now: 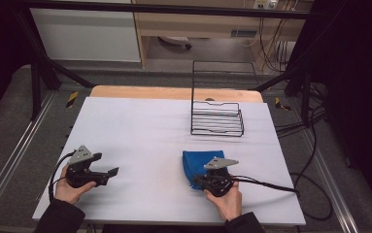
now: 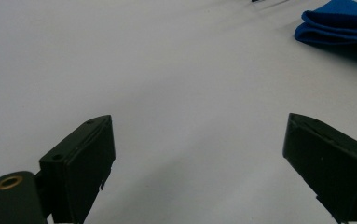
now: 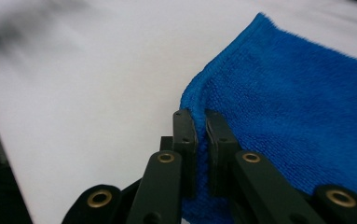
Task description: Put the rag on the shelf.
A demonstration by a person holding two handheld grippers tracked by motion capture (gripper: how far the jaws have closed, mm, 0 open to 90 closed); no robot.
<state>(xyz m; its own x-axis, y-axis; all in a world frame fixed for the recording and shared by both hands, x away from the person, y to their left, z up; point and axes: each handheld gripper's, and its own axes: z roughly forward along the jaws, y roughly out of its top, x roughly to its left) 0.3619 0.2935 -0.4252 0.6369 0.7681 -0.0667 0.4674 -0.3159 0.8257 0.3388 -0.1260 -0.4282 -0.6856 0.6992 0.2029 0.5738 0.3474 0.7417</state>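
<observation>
cloth: a blue terry cloth with a stitched hem [image 3: 288, 107], soft and looped, lies folded on the white table cover [image 1: 140, 136], near the front right.
rack: a black wire rack with a tall back frame [image 1: 217, 118] stands behind the cloth, well apart.
right gripper [image 3: 200, 122]: jaws pinched on the cloth's hem, fabric between the pads.
left gripper [image 2: 197, 140]: jaws spread wide, nothing between them, over bare cover.
views: the right gripper view shows the weave and the pinch; the left gripper view shows the cloth's stacked folds; the high view shows the rack and the plywood table edge [image 1: 174, 92].
</observation>
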